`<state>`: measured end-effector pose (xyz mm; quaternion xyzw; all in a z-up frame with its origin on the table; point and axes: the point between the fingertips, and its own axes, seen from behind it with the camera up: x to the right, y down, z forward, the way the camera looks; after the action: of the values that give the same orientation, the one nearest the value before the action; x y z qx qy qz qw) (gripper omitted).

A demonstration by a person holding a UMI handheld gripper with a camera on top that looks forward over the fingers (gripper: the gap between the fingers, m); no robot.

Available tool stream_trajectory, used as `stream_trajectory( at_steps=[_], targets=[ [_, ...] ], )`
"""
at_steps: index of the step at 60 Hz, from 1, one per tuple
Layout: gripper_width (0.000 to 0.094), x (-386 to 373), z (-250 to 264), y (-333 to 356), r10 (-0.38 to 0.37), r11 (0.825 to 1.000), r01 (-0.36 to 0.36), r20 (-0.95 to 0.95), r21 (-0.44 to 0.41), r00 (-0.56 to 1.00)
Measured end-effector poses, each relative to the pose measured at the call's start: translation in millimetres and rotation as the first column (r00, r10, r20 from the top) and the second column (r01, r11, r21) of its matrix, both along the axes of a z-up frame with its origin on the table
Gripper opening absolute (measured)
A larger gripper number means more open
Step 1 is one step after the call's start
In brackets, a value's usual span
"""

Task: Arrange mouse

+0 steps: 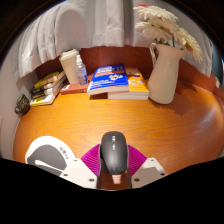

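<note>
A dark grey computer mouse sits lengthwise between my fingers, its nose pointing away from me over the wooden table. The magenta pads press against both of its sides, so my gripper is shut on the mouse. The mouse's rear end and underside are hidden by the gripper body. I cannot tell whether the mouse touches the tabletop or hangs just above it.
Beyond the fingers, a blue book lies on a yellow one. A white vase with dried flowers stands to their right. A clear bottle and a stack of books stand to the left.
</note>
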<state>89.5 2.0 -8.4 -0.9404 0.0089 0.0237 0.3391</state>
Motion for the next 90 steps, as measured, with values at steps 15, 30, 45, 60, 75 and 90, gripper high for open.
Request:
stream_trajectory(
  at_steps=[15, 30, 45, 60, 75, 90],
  targets=[
    [0.0342, 25.8, 125.9, 9.7, -0.014, 0.986, 0.015, -0.008, 0.167, 1.0],
    [0.0343, -16.8, 255.8, 16.9, 0.003, 0.944, 0.007, -0.03, 0.33, 1.0],
    [0.0341, -144.4, 195.5, -9.9, 0.079, 0.966, -0.06, -0.065, 0.25, 0.995],
    [0.0338, -195.6, 35.6, -51.0, 0.049, 0.999, -0.049, 0.0, 0.011, 0.999],
    [0.0368, -198.1, -4.5, -69.5, 0.039, 0.999, -0.039, 0.043, -0.008, 0.998],
    [0.0658, -194.1, 2.5, -68.5, -0.024, 1.0, 0.024, 0.017, -0.012, 1.0]
  ],
)
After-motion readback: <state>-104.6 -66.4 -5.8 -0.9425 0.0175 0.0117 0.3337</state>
